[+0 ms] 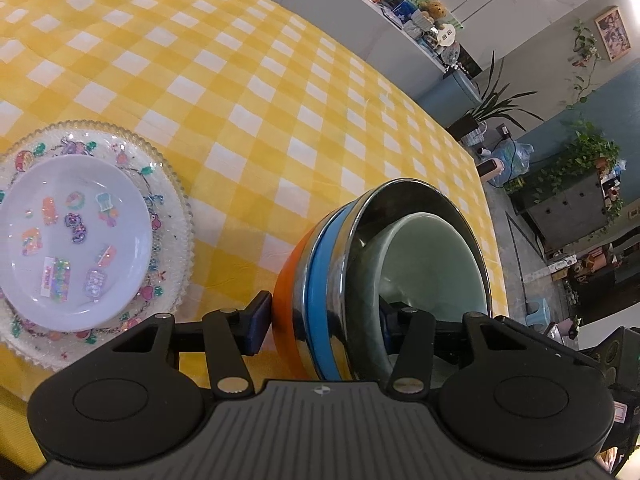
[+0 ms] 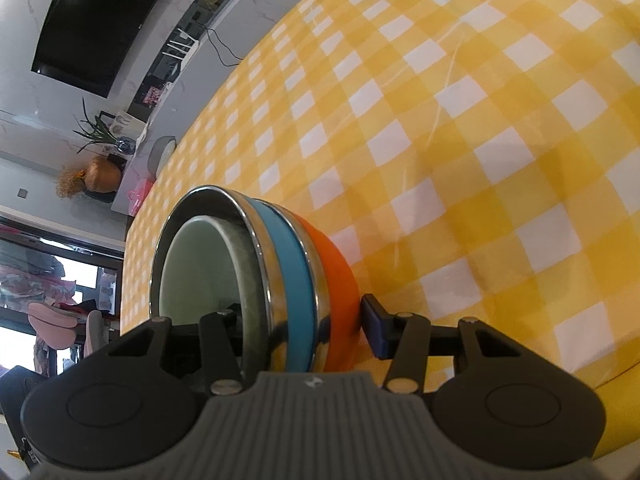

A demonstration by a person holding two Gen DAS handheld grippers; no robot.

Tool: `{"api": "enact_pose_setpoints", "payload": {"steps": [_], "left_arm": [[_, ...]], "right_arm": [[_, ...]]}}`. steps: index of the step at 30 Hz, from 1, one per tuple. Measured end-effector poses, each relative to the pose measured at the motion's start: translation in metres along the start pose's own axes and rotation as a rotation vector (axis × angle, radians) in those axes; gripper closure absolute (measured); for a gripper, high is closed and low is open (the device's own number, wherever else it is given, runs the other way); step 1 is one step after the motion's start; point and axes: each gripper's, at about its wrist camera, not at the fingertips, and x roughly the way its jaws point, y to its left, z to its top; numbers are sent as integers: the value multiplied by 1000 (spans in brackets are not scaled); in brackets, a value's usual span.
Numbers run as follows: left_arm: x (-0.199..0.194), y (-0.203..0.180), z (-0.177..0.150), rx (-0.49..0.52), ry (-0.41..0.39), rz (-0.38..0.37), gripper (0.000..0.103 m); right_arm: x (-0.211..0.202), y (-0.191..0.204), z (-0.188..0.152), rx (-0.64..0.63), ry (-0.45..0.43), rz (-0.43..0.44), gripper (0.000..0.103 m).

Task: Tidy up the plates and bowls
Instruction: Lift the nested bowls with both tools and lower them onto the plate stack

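A stack of nested bowls (image 1: pixel 332 280) sits on the yellow checked tablecloth (image 1: pixel 240 92): an orange bowl outside, a blue-banded steel bowl in it, a pale green bowl (image 1: pixel 432 264) innermost. My left gripper (image 1: pixel 324 324) straddles the stack's rim, one finger outside the orange wall, one inside the green bowl. My right gripper (image 2: pixel 304 324) straddles the same stack (image 2: pixel 288 276) from the opposite side. Both sets of jaws stand wide around the walls; whether they press on them is unclear. A white sticker-covered plate (image 1: pixel 76 240) lies on a clear beaded plate (image 1: pixel 172 184) at the left.
The table edge runs along the right in the left wrist view, with floor, plants (image 1: pixel 576 160) and a cabinet (image 1: pixel 568 208) beyond. In the right wrist view the table edge is at the left, with a shelf, a television (image 2: pixel 108 20) and chairs beyond.
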Motion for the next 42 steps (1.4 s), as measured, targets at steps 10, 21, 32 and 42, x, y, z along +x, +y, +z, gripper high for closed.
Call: {"api": "enact_pose_setpoints", "payload": {"steps": [10, 21, 32, 42], "left_arm": [[-38, -1, 0, 33, -64, 21, 47], [-87, 18, 10, 10, -122, 56, 47], [-129, 65, 29, -99, -176, 99, 47], [-113, 99, 42, -170, -141, 112, 47]], "right_arm": [[-4, 21, -14, -10, -3, 70, 53], [3, 69, -33, -40, 46, 117, 54], [44, 134, -50, -123, 130, 141, 54], [83, 141, -46, -131, 179, 107, 54]]}}
